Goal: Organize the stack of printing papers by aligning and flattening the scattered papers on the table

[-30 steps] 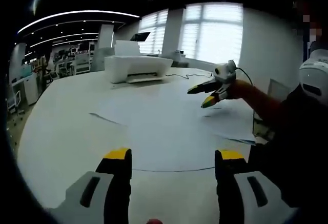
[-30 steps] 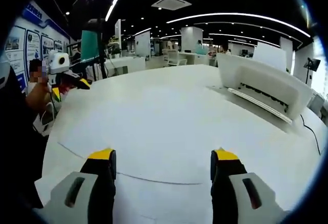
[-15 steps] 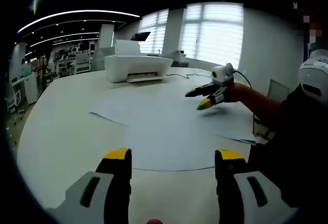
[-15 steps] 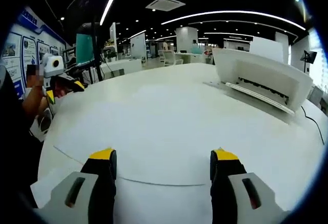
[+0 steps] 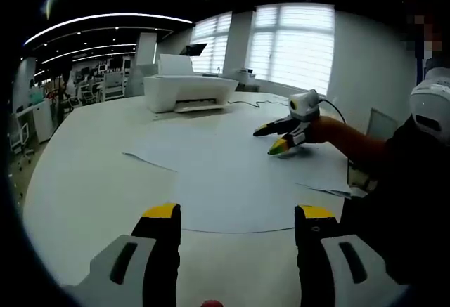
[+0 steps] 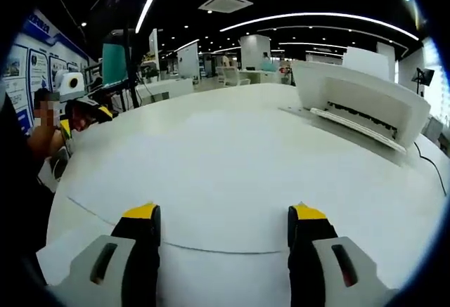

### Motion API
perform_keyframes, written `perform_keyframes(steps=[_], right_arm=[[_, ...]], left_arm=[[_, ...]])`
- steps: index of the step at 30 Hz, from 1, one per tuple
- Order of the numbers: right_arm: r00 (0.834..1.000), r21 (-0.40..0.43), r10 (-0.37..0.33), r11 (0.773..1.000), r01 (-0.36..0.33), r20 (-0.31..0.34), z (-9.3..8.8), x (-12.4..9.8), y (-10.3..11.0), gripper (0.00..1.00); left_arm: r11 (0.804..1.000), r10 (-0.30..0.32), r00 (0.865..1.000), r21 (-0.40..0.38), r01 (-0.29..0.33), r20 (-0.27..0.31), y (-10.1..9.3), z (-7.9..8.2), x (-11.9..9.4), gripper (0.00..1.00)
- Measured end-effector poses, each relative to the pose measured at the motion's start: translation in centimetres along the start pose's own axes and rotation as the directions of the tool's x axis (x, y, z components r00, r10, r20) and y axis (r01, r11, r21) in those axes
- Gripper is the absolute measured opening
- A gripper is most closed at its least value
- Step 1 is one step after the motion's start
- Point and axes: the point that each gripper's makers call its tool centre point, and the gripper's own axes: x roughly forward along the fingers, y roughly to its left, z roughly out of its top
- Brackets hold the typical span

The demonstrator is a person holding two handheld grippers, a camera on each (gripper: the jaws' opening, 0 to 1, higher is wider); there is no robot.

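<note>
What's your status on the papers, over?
Both hand-held grippers open, holding nothing: left, right. Papers lie scattered, overlapping on the table, not yet aligned. Printer sits beyond them, off the sheets.

Site: open-plan office. I note a white printer (image 5: 188,90) on the broad white surface (image 5: 84,180); beyond the printer, rows of desks with chairs (image 6: 235,77) and monitors, wall posters (image 6: 28,64) far left of it, blinded windows (image 5: 292,43), recessed ceiling light strips.
</note>
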Motion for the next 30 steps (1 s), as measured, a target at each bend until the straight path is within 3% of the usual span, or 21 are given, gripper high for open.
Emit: perform_keyframes(steps=[18, 21, 30], right_arm=[[1.000, -0.039, -0.030, 0.999, 0.030, 0.001, -0.2, -0.3, 1.0, 0.66], [0.999, -0.028, -0.045, 0.999, 0.045, 0.010, -0.1, -0.4, 0.8, 0.58], [1.000, -0.038, -0.029, 0.999, 0.030, 0.012, -0.1, -0.8, 2.0, 0.49]], left_arm=[[1.000, -0.009, 1.000, 0.009, 0.009, 0.000, -0.2, 0.3, 0.3, 0.70], [1.000, -0.010, 1.000, 0.010, 0.010, 0.000, -0.3, 0.3, 0.3, 0.70], [1.000, -0.010, 1.000, 0.004, 0.010, -0.001, -0.3, 0.1, 0.4, 0.70]])
